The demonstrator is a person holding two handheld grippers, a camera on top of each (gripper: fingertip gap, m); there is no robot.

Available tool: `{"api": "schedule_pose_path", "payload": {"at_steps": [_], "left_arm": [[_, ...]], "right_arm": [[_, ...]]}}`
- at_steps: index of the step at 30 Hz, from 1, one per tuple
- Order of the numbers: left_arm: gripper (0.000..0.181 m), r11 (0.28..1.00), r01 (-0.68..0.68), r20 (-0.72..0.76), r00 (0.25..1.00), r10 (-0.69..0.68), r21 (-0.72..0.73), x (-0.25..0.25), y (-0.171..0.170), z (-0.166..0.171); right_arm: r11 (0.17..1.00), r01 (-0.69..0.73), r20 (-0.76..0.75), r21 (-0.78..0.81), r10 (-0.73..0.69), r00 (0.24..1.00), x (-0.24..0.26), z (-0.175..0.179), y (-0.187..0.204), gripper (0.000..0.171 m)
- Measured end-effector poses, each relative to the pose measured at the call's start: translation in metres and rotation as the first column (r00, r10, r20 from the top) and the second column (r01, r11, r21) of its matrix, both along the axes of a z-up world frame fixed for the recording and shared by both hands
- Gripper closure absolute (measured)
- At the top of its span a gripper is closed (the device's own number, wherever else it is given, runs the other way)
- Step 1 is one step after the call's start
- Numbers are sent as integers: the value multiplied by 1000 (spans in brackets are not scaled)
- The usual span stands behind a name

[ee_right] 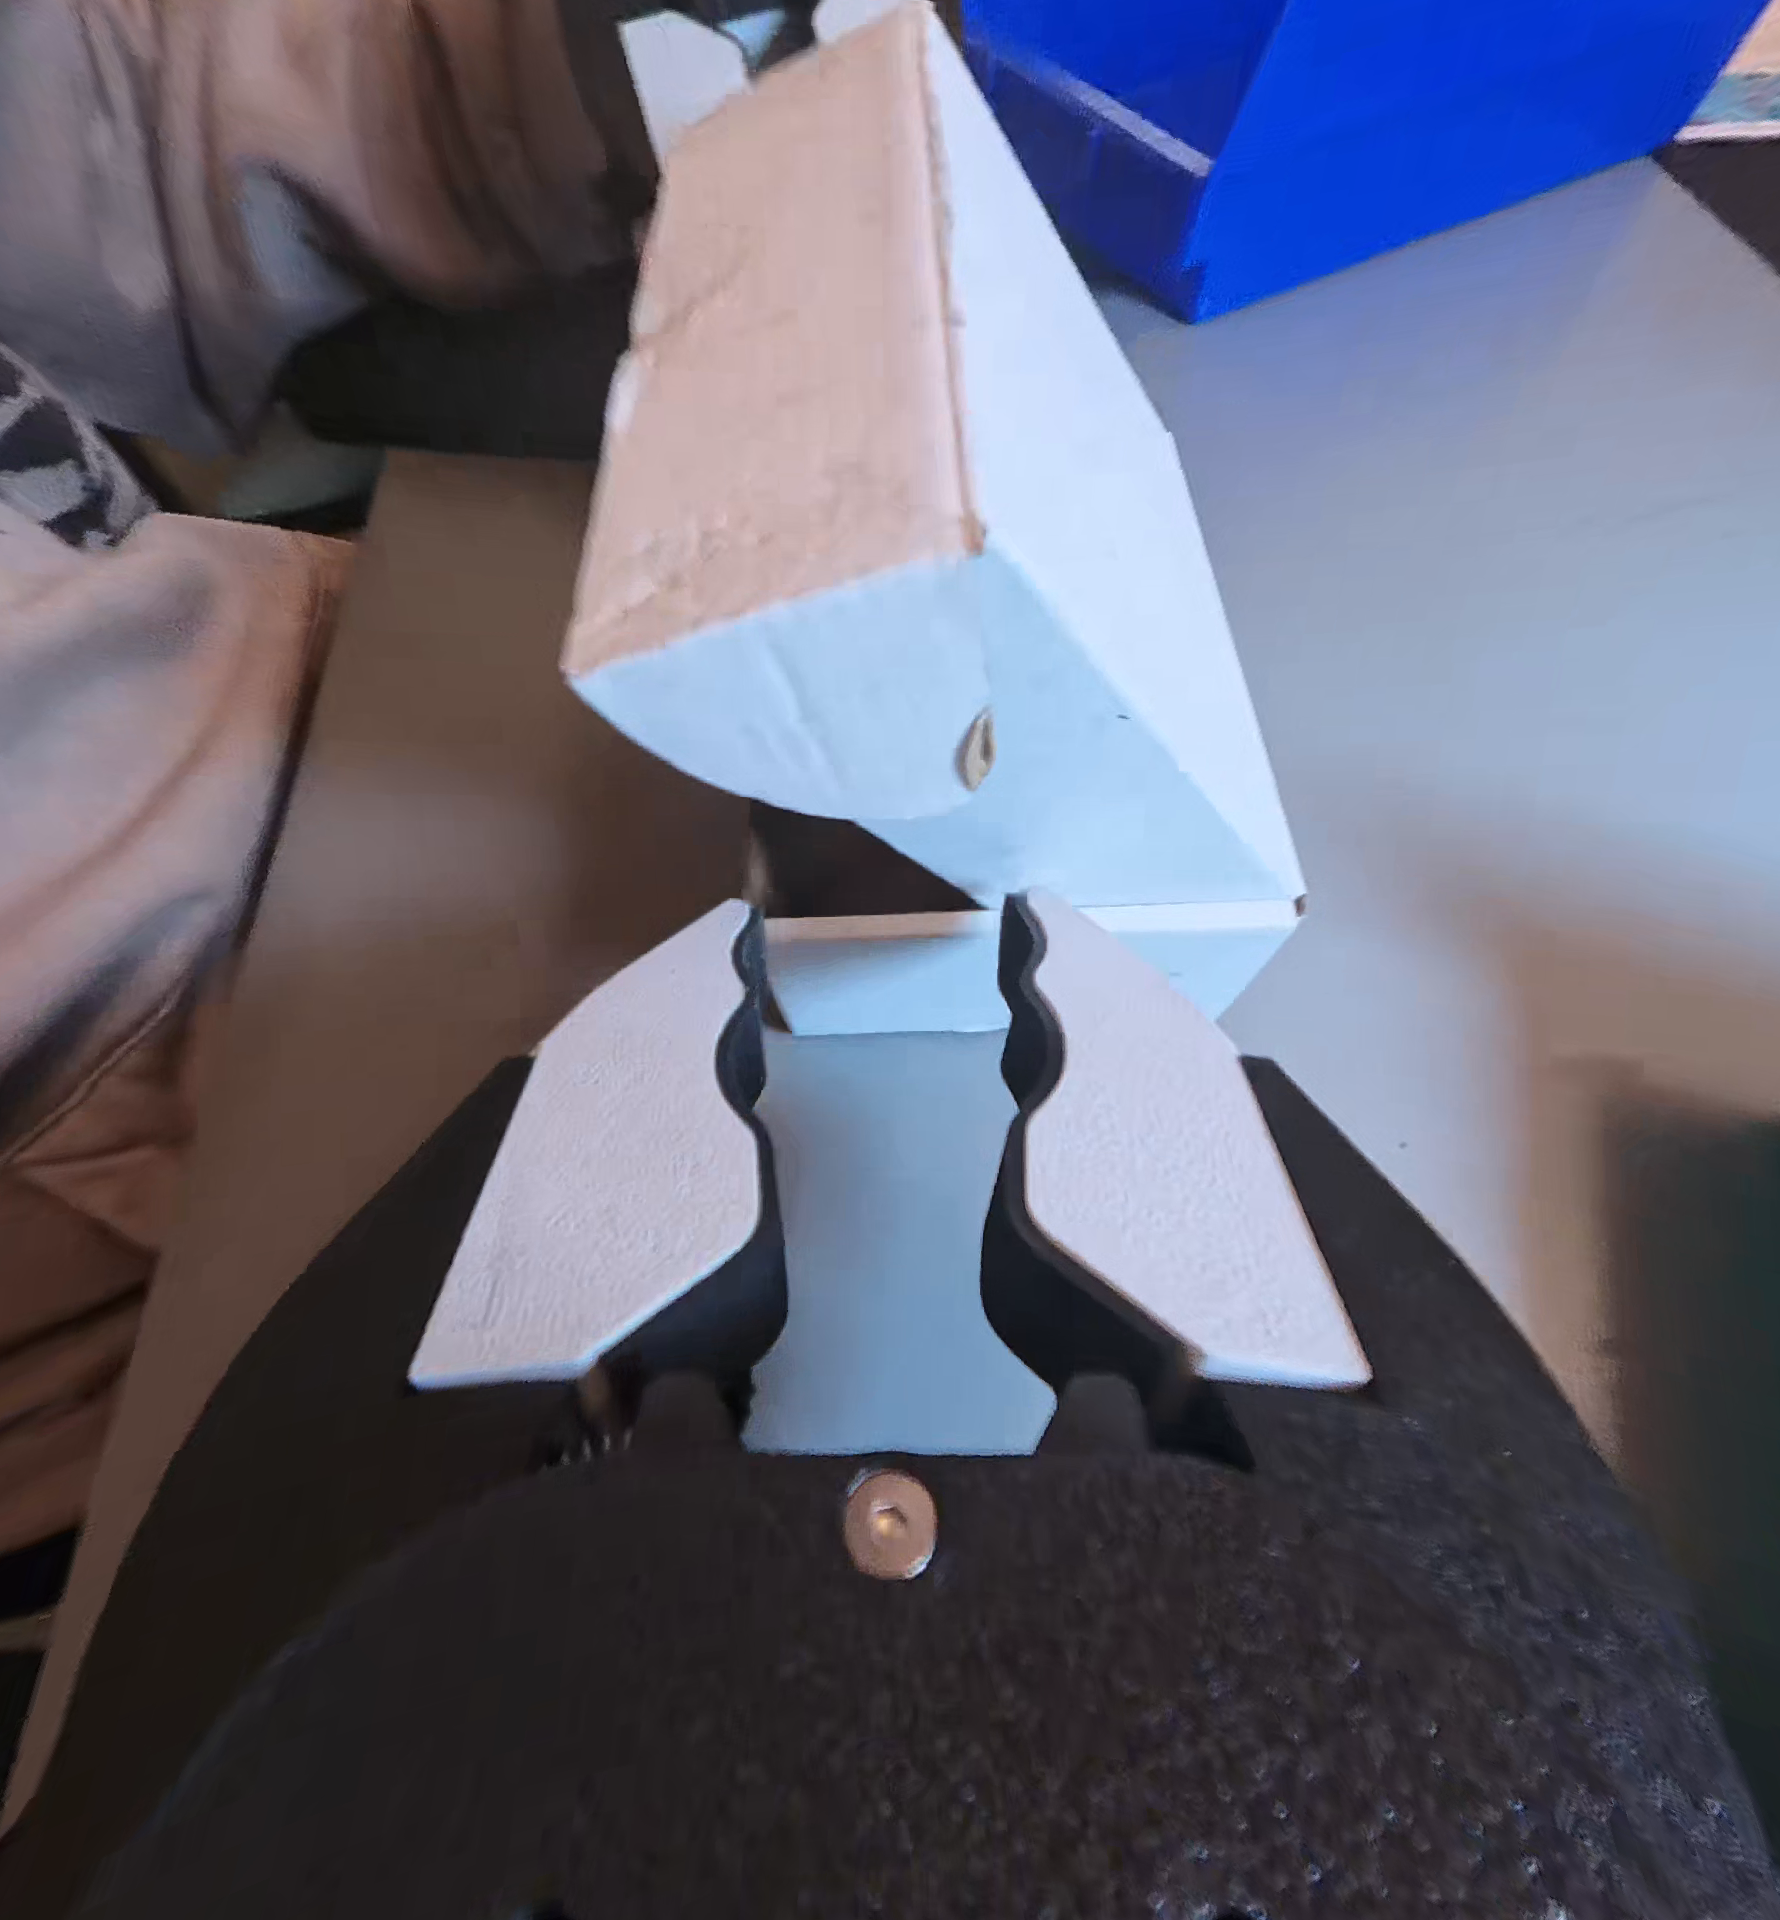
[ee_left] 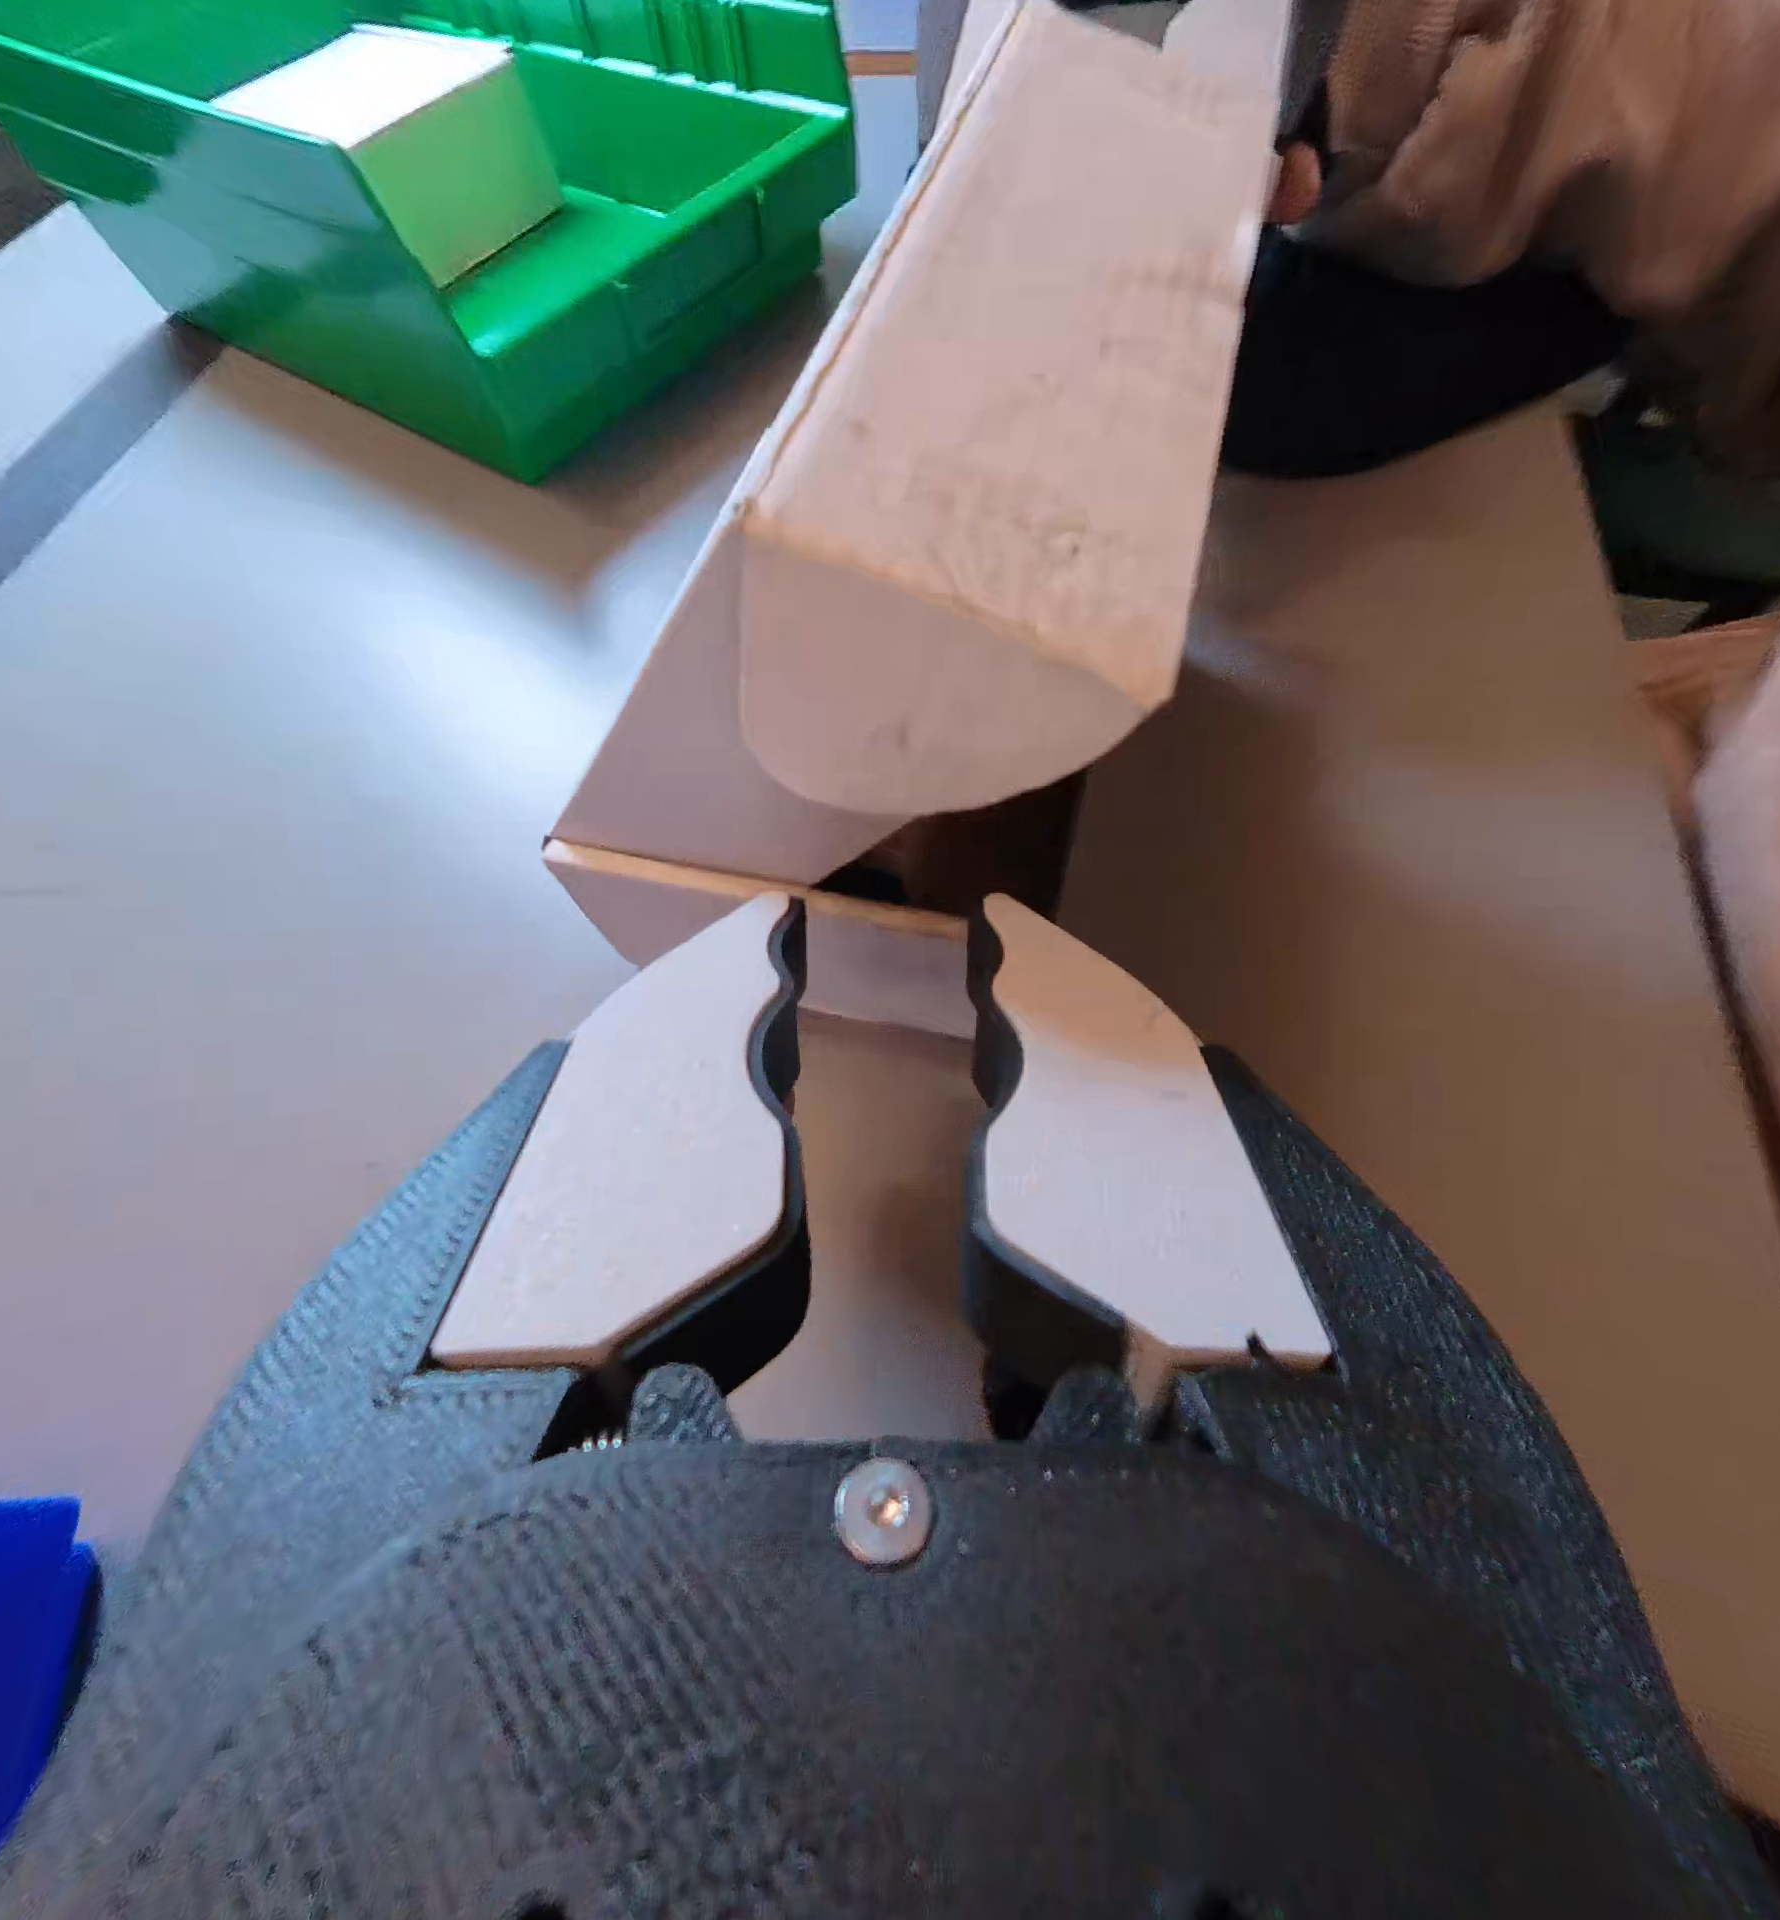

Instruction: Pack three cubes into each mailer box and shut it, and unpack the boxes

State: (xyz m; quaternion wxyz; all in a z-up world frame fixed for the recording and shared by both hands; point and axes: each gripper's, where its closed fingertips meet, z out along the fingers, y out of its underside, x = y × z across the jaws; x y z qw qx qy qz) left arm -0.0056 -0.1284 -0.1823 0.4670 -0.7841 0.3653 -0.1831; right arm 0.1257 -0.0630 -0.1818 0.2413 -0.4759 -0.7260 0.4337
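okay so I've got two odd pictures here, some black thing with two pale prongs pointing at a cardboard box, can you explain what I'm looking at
Each picture comes from a camera riding on a hand-held claw, looking along its two fingers. A person holds one claw per hand, at opposite ends of the same box. The left claw and the right claw are both open, empty, tips at the ends of a white mailer box on the table. Its lid is half raised. A green bin and a blue bin stand nearby.

A matt white cardboard mailer box (ee_left: pixel 969 436) with a scuffed lid sits on a smooth, faintly sheeny table (ee_left: pixel 242 831); glossy green plastic bin (ee_left: pixel 512 343); rough, ridged black printed-plastic left gripper (ee_left: pixel 886 914).
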Motion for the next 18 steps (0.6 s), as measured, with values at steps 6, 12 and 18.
{"api": "schedule_pose_path", "payload": {"at_steps": [6,12,18], "left_arm": [[142,986,-60,122,992,41,153,-30,-1,42],[137,968,-19,272,961,-51,250,5,10,84],[141,977,162,-114,983,-146,140,27,-6,24]], "right_arm": [[998,35,-113,-52,-41,993,11,34,14,117],[992,19,-326,-123,-58,944,-3,89,-3,117],[997,-29,-36,68,32,999,-7,19,-18,121]]}}
